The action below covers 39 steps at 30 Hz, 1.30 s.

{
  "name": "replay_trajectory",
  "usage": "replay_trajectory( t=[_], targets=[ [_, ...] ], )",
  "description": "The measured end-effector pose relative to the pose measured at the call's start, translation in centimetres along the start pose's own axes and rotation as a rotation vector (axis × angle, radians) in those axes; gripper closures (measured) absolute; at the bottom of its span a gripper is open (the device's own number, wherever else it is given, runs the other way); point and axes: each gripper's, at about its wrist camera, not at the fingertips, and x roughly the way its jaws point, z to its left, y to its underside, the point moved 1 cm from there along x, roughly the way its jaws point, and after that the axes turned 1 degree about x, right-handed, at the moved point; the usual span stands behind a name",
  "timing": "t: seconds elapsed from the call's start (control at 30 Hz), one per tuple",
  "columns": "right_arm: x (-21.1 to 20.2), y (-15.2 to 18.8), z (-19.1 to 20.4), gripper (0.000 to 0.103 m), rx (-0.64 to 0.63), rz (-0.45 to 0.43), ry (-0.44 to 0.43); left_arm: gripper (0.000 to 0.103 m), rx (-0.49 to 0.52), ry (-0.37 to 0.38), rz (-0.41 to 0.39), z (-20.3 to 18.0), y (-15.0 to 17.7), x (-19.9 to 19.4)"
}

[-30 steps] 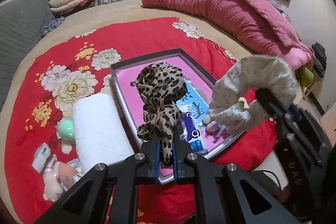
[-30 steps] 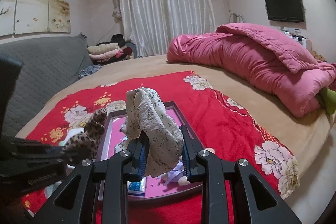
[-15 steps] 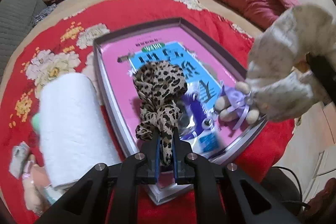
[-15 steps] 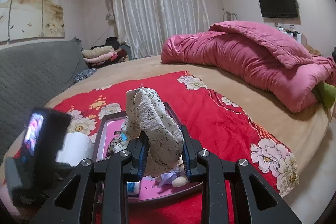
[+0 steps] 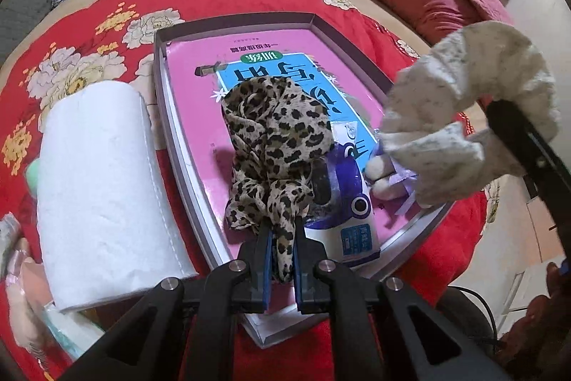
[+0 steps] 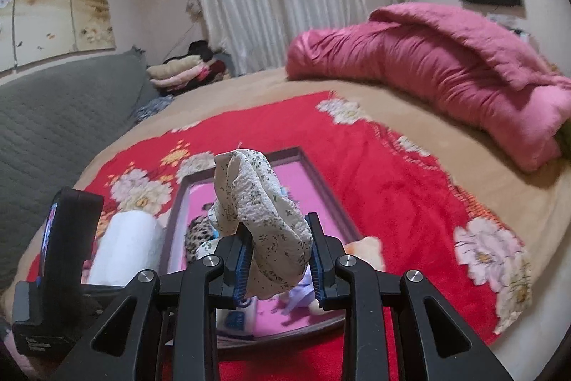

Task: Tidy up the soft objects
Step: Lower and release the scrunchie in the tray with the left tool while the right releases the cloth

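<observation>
My left gripper (image 5: 282, 238) is shut on a leopard-print scrunchie (image 5: 274, 145), which hangs low over the pink book inside the grey tray (image 5: 160, 66). My right gripper (image 6: 278, 249) is shut on a cream floral scrunchie (image 6: 260, 209), held above the tray's (image 6: 317, 181) near right part. From the left wrist view that cream scrunchie (image 5: 464, 116) floats at the right, over a small plush toy with a lilac ribbon (image 5: 385, 174) lying in the tray. A blue-and-white packet (image 5: 353, 220) lies under the leopard scrunchie.
A white paper roll (image 5: 100, 188) lies left of the tray on the red floral blanket (image 5: 89, 20). Small plush items (image 5: 18, 266) sit at the far left. A pink quilt (image 6: 446, 66) is heaped at the back right; folded clothes (image 6: 185, 74) are stacked by the grey sofa.
The left gripper has dropped toward the tray with the leopard scrunchie and tilted further down. The right gripper has shifted sideways with the cream scrunchie; its view now shows the left gripper's body at left.
</observation>
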Motion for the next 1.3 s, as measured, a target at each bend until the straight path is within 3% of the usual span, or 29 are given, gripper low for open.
replay_trajectory(
  t=[0.2, 0.4, 0.53, 0.63, 0.7, 0.77, 0.97, 1.3],
  targets=[
    [1.9, 0.4, 0.8, 0.074, -0.030, 0.089, -0.063, 0.093, -0.025, 0.023, 0.002, 0.4, 0.4, 0.2],
    [4.6, 1.5, 2.1, 0.072, -0.103, 0.210, 0.014, 0.093, -0.040, 0.032, 0.002, 0.7, 0.5, 0.1],
    [5.3, 2.1, 2.2, 0.063, -0.125, 0.240, 0.039, 0.093, -0.036, 0.027, 0.001, 0.7, 0.7, 0.0],
    [5.6, 2.3, 2.0, 0.063, -0.120, 0.256, 0.060, 0.093, -0.041, 0.027, -0.003, 0.8, 0.7, 0.0],
    [5.7, 2.3, 1.6, 0.058, -0.104, 0.259, 0.079, 0.093, -0.040, 0.026, -0.003, 0.8, 0.7, -0.1],
    [5.8, 2.2, 1.1, 0.047, -0.077, 0.260, 0.086, 0.093, -0.041, 0.026, -0.004, 0.8, 0.7, -0.2],
    [5.2, 1.9, 0.0, 0.031, -0.032, 0.237, 0.109, 0.093, -0.046, 0.026, -0.005, 0.9, 0.6, -0.2],
    [2.8, 1.1, -0.9, 0.028, 0.001, 0.149, 0.158, 0.093, -0.048, 0.036, -0.005, 0.8, 0.6, -0.5]
  ],
)
